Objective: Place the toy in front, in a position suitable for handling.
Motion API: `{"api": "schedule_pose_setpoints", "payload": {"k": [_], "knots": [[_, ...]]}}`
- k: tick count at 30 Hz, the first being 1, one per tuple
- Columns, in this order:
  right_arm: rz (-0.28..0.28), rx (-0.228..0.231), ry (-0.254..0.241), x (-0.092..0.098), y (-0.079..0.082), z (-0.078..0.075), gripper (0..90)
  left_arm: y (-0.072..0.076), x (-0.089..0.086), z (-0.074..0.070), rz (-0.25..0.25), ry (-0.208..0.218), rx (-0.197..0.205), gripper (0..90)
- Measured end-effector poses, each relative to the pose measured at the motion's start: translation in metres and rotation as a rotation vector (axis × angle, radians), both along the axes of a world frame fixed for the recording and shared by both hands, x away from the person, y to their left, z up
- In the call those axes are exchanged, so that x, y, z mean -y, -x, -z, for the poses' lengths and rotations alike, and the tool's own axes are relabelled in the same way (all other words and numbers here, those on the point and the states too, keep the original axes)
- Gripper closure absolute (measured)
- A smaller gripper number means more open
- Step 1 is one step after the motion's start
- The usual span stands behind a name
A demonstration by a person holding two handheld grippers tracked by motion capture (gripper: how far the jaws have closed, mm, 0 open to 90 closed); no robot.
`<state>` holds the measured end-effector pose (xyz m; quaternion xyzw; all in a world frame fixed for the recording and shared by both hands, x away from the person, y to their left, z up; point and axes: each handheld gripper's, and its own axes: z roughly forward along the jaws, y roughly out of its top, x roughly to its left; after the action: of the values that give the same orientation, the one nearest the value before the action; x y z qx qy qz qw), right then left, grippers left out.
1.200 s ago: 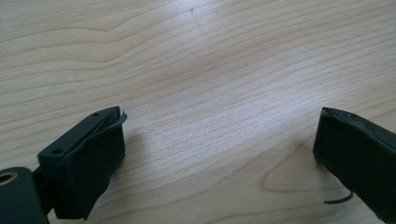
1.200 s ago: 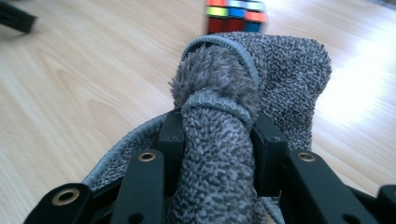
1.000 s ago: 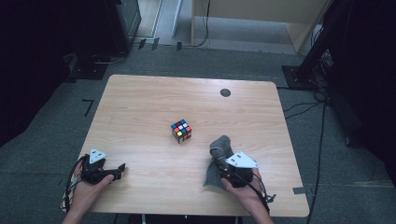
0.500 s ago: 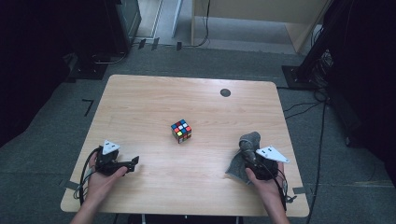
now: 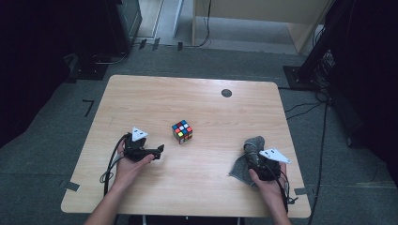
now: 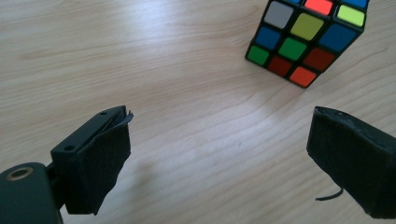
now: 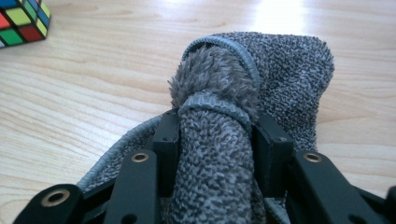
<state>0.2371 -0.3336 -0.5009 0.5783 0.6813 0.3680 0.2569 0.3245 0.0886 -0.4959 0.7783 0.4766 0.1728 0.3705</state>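
**Cloth carried to the right edge, cube yet to be touched**

Since a second earlier, the grey cloth had travelled with the right gripper from just right of the table's middle out toward its right edge, while the left gripper had slid in from the left edge toward the cube. The cube itself had not moved.

The cloth lay bunched and partly draped on the table, a thick fold of it standing between the right gripper's fingers, which pressed on it from both sides. Those jaws had just been opening a little, though the fold still filled the gap and looked held. This was probably the start of letting the cloth go, or only a slackened grip; the pictures did not settle which.

The cube sat near the table's centre, well apart from the cloth. In the left gripper view it lay ahead and to the right of the gap, nearer the right finger than the left, not yet between them. The left fingers stood wide open and empty.

Judged so, the work was at an early stage: cloth in hand, cube approached but ungrasped, and any wiping or holding of the cube remained to be done.
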Motion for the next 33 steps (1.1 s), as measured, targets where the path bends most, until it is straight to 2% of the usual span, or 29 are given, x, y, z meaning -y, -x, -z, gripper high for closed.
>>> {"api": "schedule_pose_setpoints", "payload": {"k": [6,7,8,9,11,16,22,31,33], "knots": [[-0.04,-0.045,0.03,-0.005,-0.002,0.009,53.5,-0.01,0.022,0.004,0.027,0.004,0.006,6.6],[-0.054,-0.062,0.03,-0.006,-0.002,0.012,50.7,-0.012,0.026,0.004,0.029,0.008,0.007,6.6],[-0.096,-0.078,0.047,-0.009,-0.004,0.018,42.2,-0.013,0.029,0.004,0.033,0.012,0.009,6.6],[-0.096,-0.078,0.047,-0.009,-0.004,0.018,42.2,-0.014,0.032,0.004,0.036,0.01,0.008,6.6],[-0.133,-0.068,0.101,-0.014,-0.004,0.019,37.2,-0.015,0.037,0.004,0.049,0.006,0.009,6.6],[-0.13,-0.065,0.094,-0.014,-0.004,0.02,36.8,-0.02,0.047,0.005,0.082,-0.009,0.018,6.6],[-0.132,-0.063,0.094,-0.014,-0.004,0.02,36.4,-0.033,0.057,0.012,0.126,-0.027,0.005,6.7],[-0.136,-0.062,0.094,-0.014,-0.004,0.02,35.7,-0.046,0.07,0.013,0.179,-0.033,0.037,7.3],[-0.138,-0.062,0.094,-0.014,-0.004,0.02,35.5,-0.049,0.073,0.014,0.189,-0.037,0.032,7.3]]}}
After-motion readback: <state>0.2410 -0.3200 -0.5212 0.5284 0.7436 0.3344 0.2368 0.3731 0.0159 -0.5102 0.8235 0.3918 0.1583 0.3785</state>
